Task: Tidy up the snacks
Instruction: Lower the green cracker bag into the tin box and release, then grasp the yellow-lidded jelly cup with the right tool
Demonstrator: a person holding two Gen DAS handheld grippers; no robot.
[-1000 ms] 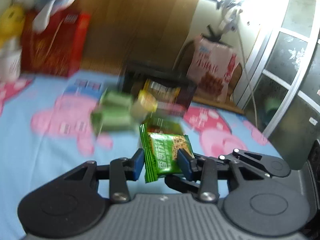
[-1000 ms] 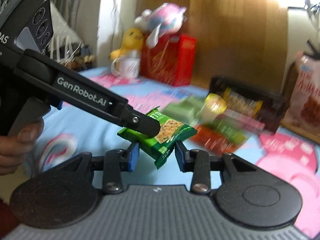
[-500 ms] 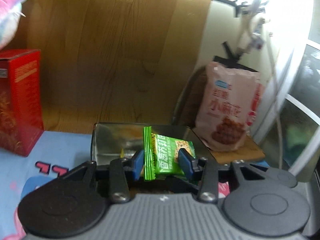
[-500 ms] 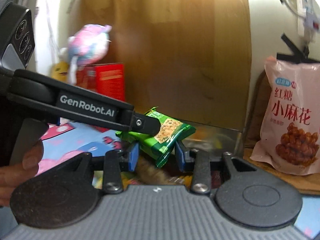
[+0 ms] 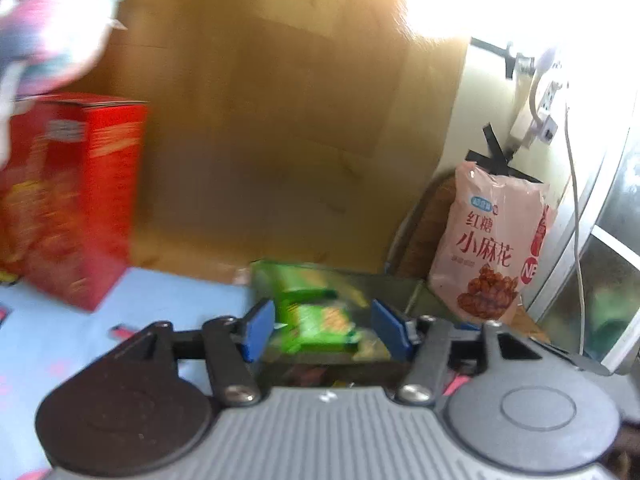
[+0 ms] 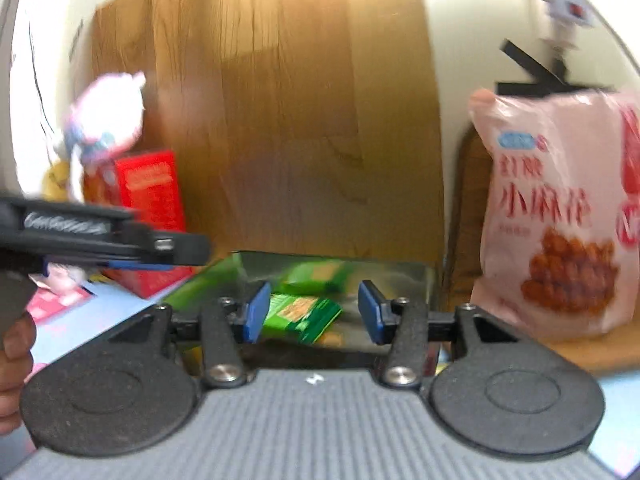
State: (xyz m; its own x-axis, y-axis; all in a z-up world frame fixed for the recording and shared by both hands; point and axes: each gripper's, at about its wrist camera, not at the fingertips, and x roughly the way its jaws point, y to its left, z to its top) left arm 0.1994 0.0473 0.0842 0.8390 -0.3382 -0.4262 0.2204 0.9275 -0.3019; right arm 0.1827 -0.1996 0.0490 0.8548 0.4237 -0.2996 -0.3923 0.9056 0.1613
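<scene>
A green snack packet (image 5: 320,326) lies in a dark shiny bin (image 5: 416,300) just beyond my left gripper (image 5: 326,330), whose blue pads stand apart with nothing between them. The same packet (image 6: 302,316) shows in the right wrist view, in the bin (image 6: 400,276), beyond my open right gripper (image 6: 310,314). A second green packet (image 6: 316,276) lies behind it. The left gripper's finger (image 6: 160,246) reaches in from the left above the bin. The frames are blurred.
A large pink snack bag (image 5: 492,252) leans at the right behind the bin, also in the right wrist view (image 6: 560,220). A red box (image 5: 68,200) with a plush toy (image 5: 52,32) on top stands at the left. A wooden board (image 5: 280,120) rises behind. The table has a blue cloth (image 5: 168,300).
Both grippers held the green packet over the bin half a second ago. Both have opened, and the packet now lies in the bin.
</scene>
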